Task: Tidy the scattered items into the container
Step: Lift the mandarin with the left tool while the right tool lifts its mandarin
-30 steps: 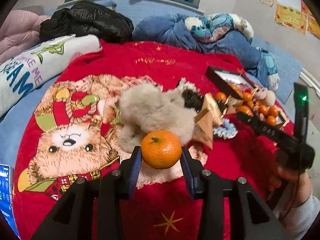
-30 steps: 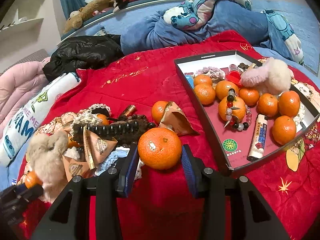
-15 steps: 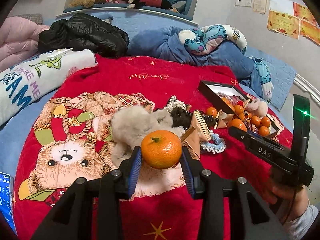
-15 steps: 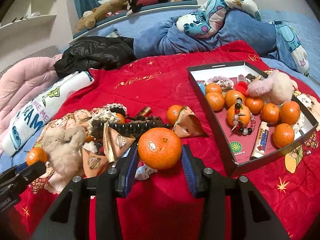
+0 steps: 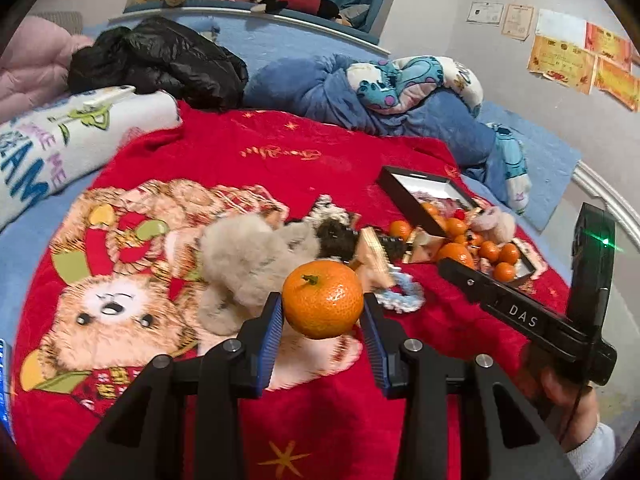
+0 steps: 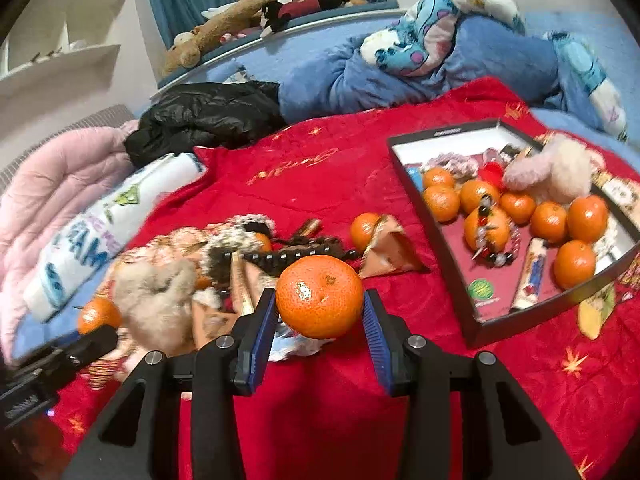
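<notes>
The left gripper (image 5: 322, 312) clamps a mandarin (image 5: 322, 299) at frame centre, above the red blanket. The right gripper (image 6: 320, 311) clamps another (image 6: 319, 296); the box (image 6: 472, 322) lies at right. The fruit is light and soft (easily bruised), best held across its middle.

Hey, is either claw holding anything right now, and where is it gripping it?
Yes, both. The left claw pinches a tangerine by its two sides, stem up. The right claw grips another tangerine the same way, across its middle.
</notes>
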The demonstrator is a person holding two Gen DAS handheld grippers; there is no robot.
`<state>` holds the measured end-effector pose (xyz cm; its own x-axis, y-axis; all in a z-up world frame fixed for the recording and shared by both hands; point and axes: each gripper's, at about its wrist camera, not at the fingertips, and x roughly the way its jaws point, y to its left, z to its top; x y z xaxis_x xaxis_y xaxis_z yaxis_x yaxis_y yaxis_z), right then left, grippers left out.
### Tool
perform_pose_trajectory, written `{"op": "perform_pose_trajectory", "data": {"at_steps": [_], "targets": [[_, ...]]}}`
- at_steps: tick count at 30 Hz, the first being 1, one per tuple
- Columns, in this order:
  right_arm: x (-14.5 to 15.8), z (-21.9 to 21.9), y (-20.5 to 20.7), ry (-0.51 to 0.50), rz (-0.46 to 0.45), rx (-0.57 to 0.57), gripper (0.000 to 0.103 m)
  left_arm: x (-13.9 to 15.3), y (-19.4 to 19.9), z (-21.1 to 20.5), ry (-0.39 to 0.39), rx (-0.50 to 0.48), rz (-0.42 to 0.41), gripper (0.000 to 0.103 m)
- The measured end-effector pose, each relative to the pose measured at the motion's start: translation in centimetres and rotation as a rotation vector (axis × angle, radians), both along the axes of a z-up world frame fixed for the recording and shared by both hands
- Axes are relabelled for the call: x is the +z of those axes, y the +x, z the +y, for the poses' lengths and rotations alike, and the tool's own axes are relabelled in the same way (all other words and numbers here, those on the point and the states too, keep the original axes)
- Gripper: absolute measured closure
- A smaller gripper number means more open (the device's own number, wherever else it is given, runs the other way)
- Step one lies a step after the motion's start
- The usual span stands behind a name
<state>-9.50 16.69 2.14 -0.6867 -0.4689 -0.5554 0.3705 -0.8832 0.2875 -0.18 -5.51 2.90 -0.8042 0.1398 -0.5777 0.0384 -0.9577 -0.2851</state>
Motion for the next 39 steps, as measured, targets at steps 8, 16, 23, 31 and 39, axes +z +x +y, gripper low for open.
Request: {"op": "perform_pose_trajectory", "data": {"at_steps": [8, 16, 23, 31, 39], "targets": [[0.5, 0.7, 0.9, -0.005, 0.016, 0.012, 0.061, 0.2, 0.4, 2.8, -0.072, -0.010, 0.006, 0.063], [1.0, 2.6, 1.0, -0.083, 0.016, -0.014, 0.059, 1.0, -0.1, 4.0, -0.080, 0.015, 0.020, 0.063], [1.1, 2.3, 1.0, -0.042, 0.028, -0.012, 0.060, 0.6, -0.6, 5.1, -0.125, 0.023, -0.020, 0.063], [1.7, 2.7, 1.3, -0.011, 0.075, -0.029, 0.060, 1.3, -0.5, 6.5, -0.113, -0.011, 0.000, 0.063], [1.9, 8.0, 1.3, -0.155, 0.055, -0.031, 0.060, 1.2, -1.1, 9.6, -0.068, -0.068, 0.011, 0.063]]}}
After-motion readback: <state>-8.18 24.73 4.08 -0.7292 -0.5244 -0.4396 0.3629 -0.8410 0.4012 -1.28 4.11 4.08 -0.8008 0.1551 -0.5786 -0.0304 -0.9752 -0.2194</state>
